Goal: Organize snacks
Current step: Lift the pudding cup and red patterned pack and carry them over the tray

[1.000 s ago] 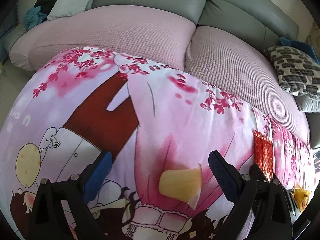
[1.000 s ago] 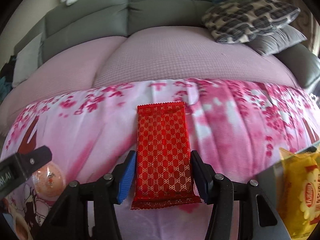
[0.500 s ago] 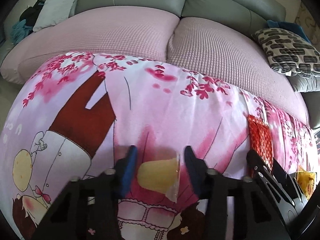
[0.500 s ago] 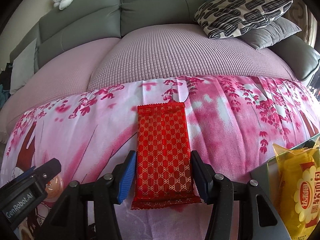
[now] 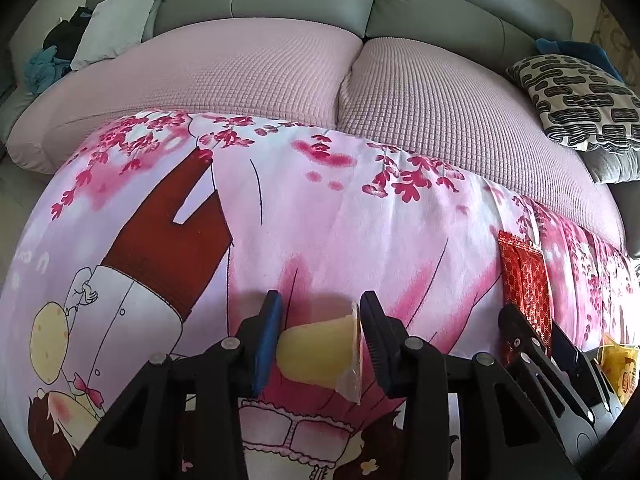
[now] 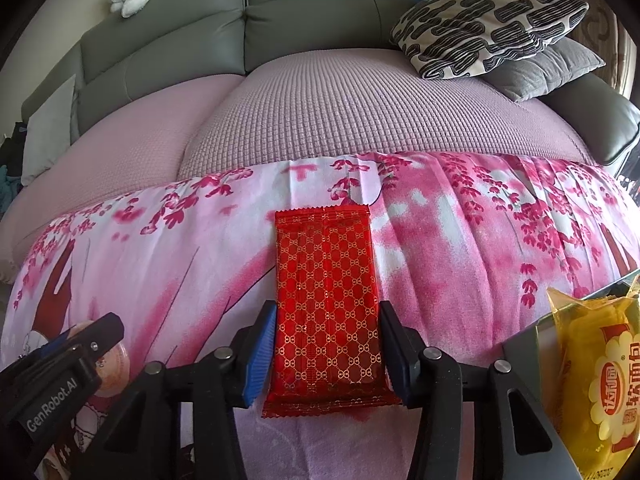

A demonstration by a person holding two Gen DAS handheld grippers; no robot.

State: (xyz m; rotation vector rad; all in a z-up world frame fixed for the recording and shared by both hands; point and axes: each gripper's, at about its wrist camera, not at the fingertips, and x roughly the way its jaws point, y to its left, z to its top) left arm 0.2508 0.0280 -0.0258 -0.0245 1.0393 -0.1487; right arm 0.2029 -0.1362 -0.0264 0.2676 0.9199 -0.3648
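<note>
Both my grippers angle down at the pink floral sheet [image 5: 360, 220]. My left gripper [image 5: 320, 312] is clamped on the yellow jelly cup [image 5: 316, 350]; my right gripper [image 6: 326, 320] just narrowed and its pads press the red snack packet [image 6: 326, 296], lying flat. A yellow bread bag [image 6: 592, 376] sits in a grey box [image 6: 524, 348] just right.

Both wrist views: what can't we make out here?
- Grey bin, right wrist view: cut off by the frame edge, and the yellow pack covers its inside.
- Jelly cup, left wrist view: its underside is hidden; the left gripper is shut on it.
- Red packet: near end lies between the right gripper fingers; pad contact is unclear.
</note>
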